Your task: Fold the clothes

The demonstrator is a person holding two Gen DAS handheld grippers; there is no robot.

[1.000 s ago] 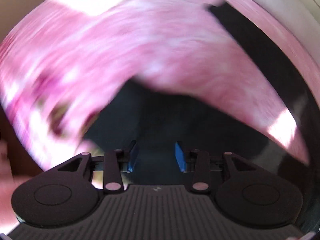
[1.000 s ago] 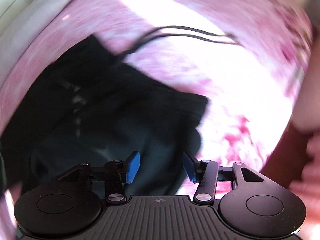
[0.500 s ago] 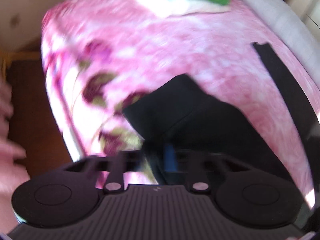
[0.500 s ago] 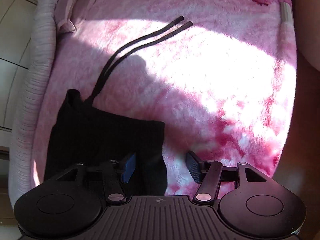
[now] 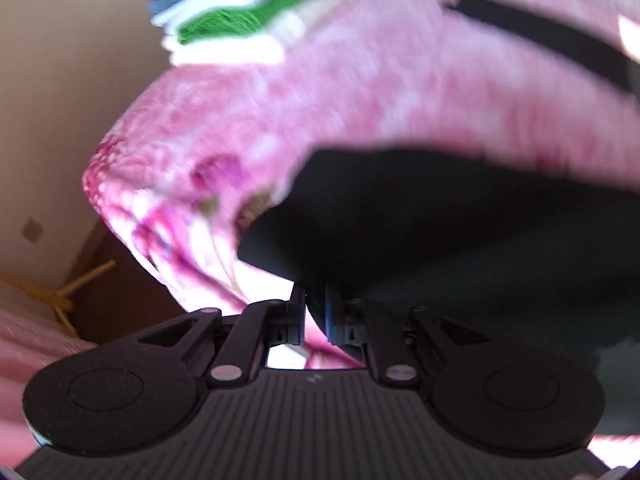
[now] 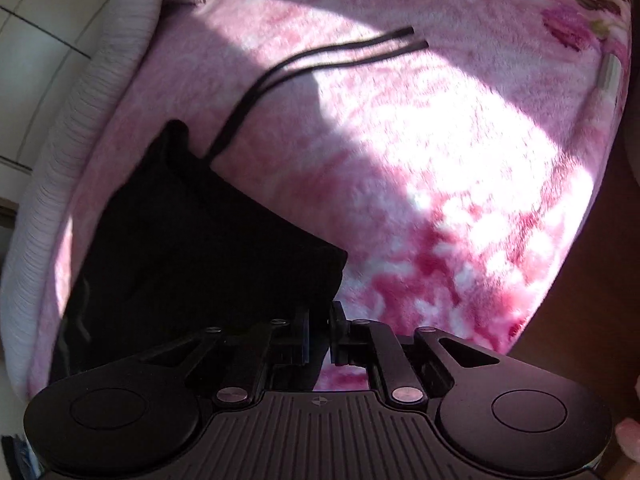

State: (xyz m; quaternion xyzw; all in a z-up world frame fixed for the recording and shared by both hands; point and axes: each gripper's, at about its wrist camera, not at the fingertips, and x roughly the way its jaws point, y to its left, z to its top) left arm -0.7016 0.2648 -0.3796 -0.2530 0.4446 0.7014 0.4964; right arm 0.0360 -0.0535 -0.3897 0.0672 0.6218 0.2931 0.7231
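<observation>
A black garment (image 6: 192,248) of smooth dark cloth lies on a fluffy pink blanket (image 6: 440,184) with a flower pattern. Two thin black drawstrings (image 6: 340,54) trail from its far end across the sunlit pile. The right gripper (image 6: 319,330) has just been closing and pinches the garment's near right corner. The left gripper (image 5: 314,312) has just eased slightly apart and clamps the garment's near edge. A stack of folded clothes (image 5: 236,20), green, white and blue, sits at the blanket's far left.
</observation>
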